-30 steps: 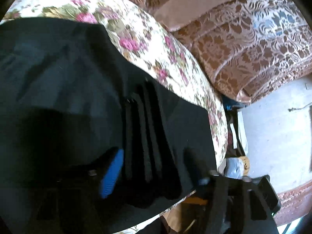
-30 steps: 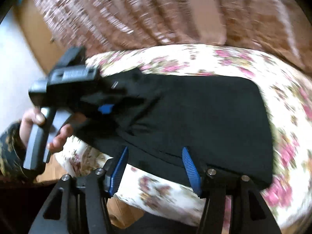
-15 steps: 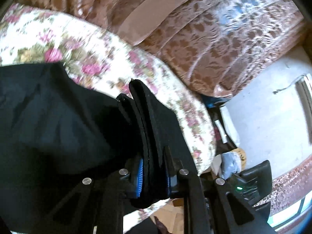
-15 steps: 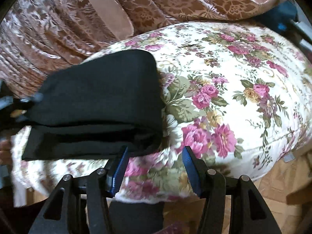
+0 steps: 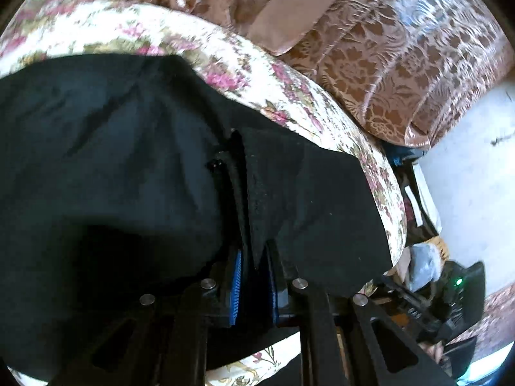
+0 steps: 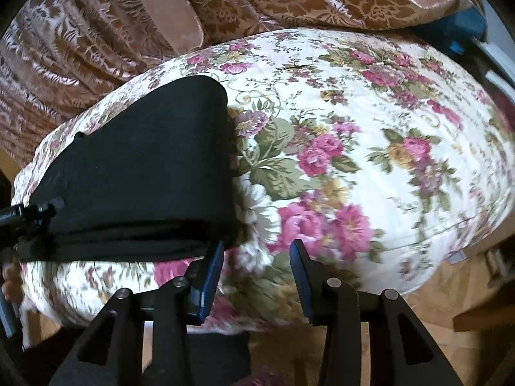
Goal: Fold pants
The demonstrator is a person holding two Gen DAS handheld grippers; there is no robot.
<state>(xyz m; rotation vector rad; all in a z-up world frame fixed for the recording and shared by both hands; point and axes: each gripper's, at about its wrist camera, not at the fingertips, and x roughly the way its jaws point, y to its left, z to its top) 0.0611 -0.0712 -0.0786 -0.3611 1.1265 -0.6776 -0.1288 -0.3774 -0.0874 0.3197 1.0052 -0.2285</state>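
The black pants (image 5: 112,160) lie folded into a thick stack on the floral cushion (image 5: 225,64). My left gripper (image 5: 254,276) is shut on the stacked edges of the pants, with cloth bunched between its blue pads. In the right wrist view the pants (image 6: 138,167) form a neat rectangle at the left of the floral cushion (image 6: 354,128). My right gripper (image 6: 257,260) is open and empty, at the cushion's front edge just right of the pants' near corner. The left gripper's tip (image 6: 29,215) shows at the pants' left edge.
Brown patterned sofa cushions (image 5: 402,64) rise behind the floral cushion and also show in the right wrist view (image 6: 96,32). Clutter and a pale floor (image 5: 466,193) lie to the right. Wooden floor (image 6: 450,289) shows below the cushion's front edge.
My left gripper closed on the pants' stacked edge and keeps hold. My right gripper swung right, away from the pants' middle to their right corner, staying open.
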